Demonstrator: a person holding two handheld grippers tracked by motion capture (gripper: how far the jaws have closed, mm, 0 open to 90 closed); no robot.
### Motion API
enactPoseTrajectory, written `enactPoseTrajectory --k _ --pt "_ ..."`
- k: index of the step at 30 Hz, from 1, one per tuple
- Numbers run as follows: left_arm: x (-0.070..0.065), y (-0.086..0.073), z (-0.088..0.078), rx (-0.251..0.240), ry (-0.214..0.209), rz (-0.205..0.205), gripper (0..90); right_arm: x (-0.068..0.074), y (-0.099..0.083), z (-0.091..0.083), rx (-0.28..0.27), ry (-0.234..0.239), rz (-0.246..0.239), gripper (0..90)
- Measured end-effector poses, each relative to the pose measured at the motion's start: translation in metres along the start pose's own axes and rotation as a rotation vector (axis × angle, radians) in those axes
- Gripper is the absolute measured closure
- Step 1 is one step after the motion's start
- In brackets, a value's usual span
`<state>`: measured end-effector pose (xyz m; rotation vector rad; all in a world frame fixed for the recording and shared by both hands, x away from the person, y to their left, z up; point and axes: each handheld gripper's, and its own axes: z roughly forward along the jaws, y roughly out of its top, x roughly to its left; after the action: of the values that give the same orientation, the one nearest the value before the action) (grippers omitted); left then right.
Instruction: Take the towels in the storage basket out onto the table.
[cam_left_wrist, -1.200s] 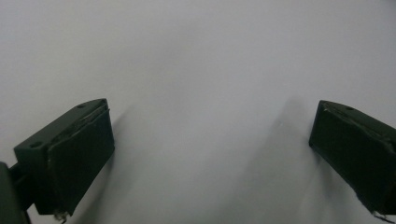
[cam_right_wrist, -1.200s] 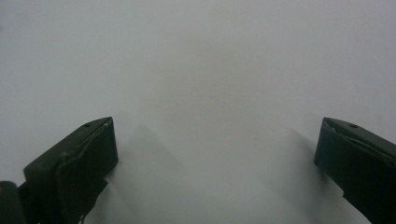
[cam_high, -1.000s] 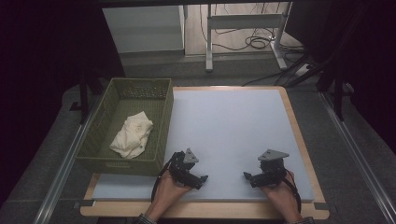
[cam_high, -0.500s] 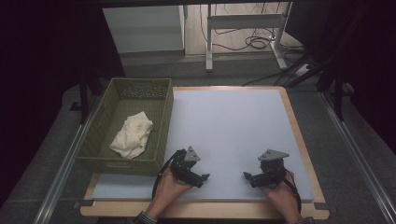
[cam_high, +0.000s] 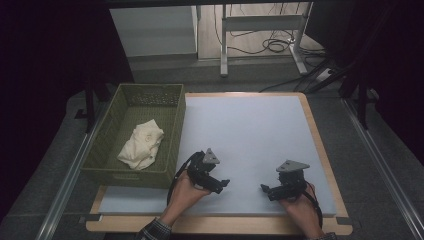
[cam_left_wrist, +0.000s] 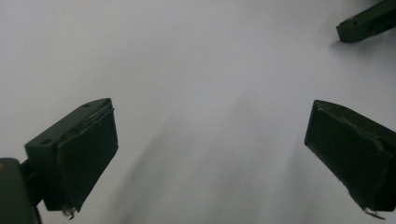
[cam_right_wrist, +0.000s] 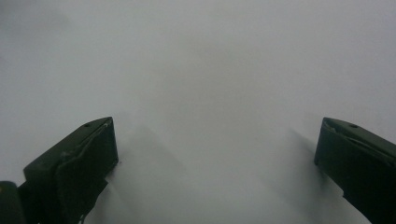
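Fingers (cam_left_wrist: 79, 154) of both grippers spread wide over bare white mat (cam_high: 250, 125), left gripper (cam_high: 223, 185) and right gripper (cam_high: 263, 189) tip-to-tip.

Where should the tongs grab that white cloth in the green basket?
Probably from straight above, since the basket walls block any sideways approach. Pinch a raised fold near the middle of the crumpled white cloth; its bunched ridges give the left tongs, which are nearest, something to close on.
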<state>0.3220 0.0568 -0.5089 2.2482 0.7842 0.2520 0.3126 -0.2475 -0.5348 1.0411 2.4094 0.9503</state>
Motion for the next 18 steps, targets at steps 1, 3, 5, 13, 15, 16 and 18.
enactPoseTrajectory --k 1,3,5,13,15,16,18 --pt "0.0 0.0 0.0 0.0 0.0 0.0 2.8 0.0 0.0 0.0 0.0 0.0 0.0 0.0" --pt "0.003 0.006 0.001 0.003 -0.004 -0.009 2.8 0.0 0.0 0.0 0.0 0.0 0.0 0.0" --pt "0.005 0.01 0.0 0.003 -0.004 -0.01 2.8 0.0 0.0 0.0 -0.001 0.0 0.002 0.0" --pt "0.008 0.027 -0.002 0.0 -0.01 -0.01 2.7 0.0 0.0 0.0 0.001 0.0 0.0 0.0" --pt "0.009 0.029 -0.003 -0.003 -0.014 -0.01 2.7 0.0 0.0 0.0 0.0 0.0 0.0 0.0" --pt "0.011 0.034 -0.005 -0.009 -0.023 -0.019 2.7 0.0 0.0 0.0 0.0 0.0 0.0 0.0" --pt "0.013 0.039 -0.007 -0.008 -0.023 -0.021 2.6 0.0 0.0 0.0 0.0 0.0 0.0 0.0"
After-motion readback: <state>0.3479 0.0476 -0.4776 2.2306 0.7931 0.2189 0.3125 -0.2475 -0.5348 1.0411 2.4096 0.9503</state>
